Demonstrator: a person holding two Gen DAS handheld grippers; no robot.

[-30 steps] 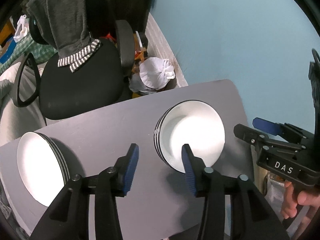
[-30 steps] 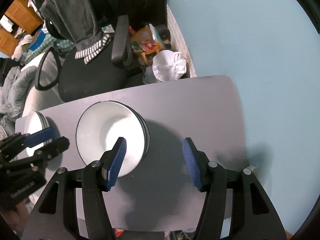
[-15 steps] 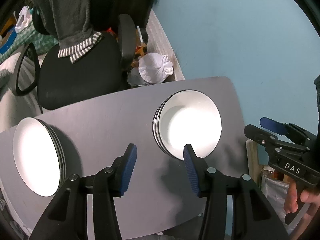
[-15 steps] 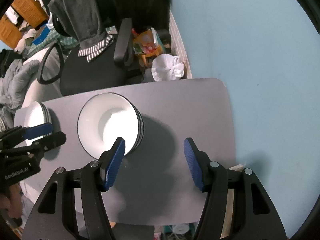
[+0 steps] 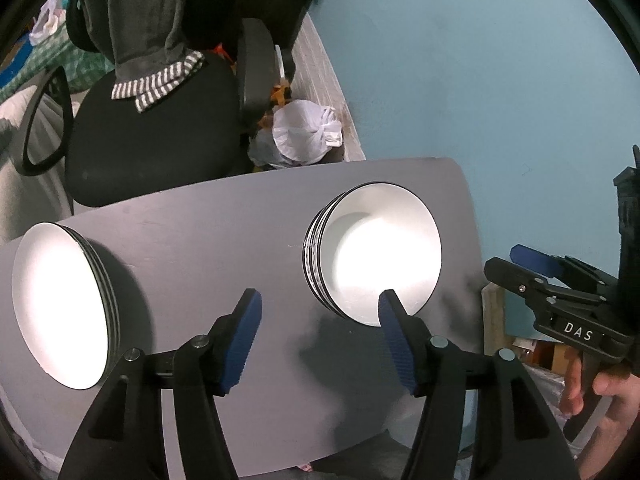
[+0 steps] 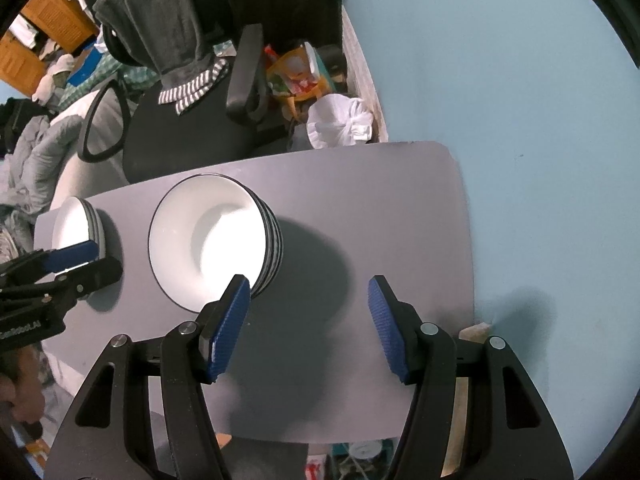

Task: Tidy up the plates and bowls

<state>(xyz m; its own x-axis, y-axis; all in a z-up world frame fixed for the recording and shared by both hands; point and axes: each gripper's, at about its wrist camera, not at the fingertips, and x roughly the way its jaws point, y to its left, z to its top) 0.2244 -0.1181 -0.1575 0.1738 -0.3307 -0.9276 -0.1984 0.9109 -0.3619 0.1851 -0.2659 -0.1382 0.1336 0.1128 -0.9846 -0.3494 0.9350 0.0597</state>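
Observation:
A stack of white bowls (image 5: 376,256) with dark rims stands on the grey table (image 5: 224,240). Left of it is a stack of white plates (image 5: 60,304). My left gripper (image 5: 320,304) hovers above the table between the two stacks. Its jaws are opening and nothing is between them. My right gripper (image 6: 308,288) hangs open over bare table just right of the bowls (image 6: 212,240), pointing down, holding nothing. The plates (image 6: 74,224) lie at the far left there. Each gripper shows in the other's view: the right gripper (image 5: 508,264) and the left gripper (image 6: 80,260).
A black office chair (image 5: 152,136) with a grey garment draped on it stands behind the table. A tied white bag (image 5: 304,132) lies on the floor by the blue wall (image 5: 480,80). The table's right edge (image 6: 464,240) runs close to the wall.
The left gripper's jaws have spread wider. The right gripper's opening looks the same. Both stacks stay where they were.

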